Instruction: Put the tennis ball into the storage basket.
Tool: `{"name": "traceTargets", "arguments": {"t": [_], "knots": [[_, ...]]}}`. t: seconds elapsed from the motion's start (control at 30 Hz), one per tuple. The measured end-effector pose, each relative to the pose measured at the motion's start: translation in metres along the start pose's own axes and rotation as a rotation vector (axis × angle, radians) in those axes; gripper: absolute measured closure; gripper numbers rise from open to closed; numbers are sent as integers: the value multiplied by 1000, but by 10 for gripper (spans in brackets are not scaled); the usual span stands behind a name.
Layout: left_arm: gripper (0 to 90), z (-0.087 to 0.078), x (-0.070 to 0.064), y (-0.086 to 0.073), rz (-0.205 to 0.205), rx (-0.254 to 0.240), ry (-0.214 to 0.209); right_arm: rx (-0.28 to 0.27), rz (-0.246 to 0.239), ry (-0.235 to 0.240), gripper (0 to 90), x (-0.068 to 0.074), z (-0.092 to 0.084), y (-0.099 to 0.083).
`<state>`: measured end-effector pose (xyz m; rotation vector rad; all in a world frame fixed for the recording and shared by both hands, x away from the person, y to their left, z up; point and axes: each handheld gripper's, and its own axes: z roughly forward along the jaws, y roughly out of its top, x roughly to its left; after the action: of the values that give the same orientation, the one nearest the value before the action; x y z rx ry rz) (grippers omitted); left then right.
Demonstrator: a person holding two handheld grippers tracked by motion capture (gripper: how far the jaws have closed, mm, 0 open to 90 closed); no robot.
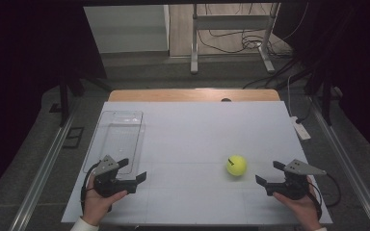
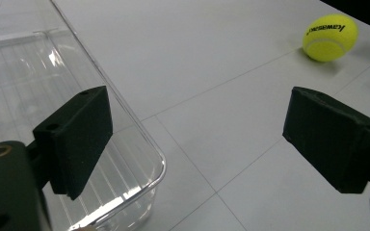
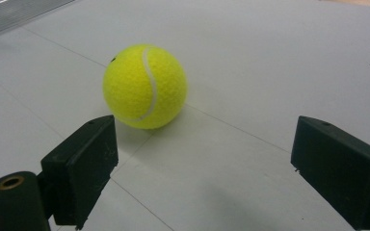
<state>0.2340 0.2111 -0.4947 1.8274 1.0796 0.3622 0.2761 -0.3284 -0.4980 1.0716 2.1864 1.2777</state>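
**Tennis ball waits ahead of open jaws**

The right gripper (image 1: 271,174) and the left gripper (image 1: 132,169) both stand released, holding nothing. The tennis ball (image 1: 236,165) lies on the bench (image 1: 192,139), at ten o'clock from the right gripper. It looks light, springy and fuzzy; grasp across its middle. The clear tray (image 1: 116,139) stands farther, at eleven o'clock.

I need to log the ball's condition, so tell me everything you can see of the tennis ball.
The tennis ball is bright yellow and fuzzy, with a curved white seam and black lettering on one side. It looks intact and round, resting on the white table, right of centre. Nothing else touches it: the right claw is open just beside it, jaws apart and short of it.
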Motion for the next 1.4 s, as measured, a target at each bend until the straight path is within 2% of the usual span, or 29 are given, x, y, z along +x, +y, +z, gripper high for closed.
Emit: {"name": "traceTargets", "arguments": {"t": [0.57, 0.77, 1.4], "knots": [[107, 2, -3, 5, -6, 9, 0, 3, -8, 7, 100, 2, 2, 0], [101, 6, -8, 11, 13, 23, -6, 0, -9, 8, 100, 1, 1, 1], [97, 14, -14, 23, 33, 65, -22, 3, -17, 24, 100, 2, 8, 4]]}}
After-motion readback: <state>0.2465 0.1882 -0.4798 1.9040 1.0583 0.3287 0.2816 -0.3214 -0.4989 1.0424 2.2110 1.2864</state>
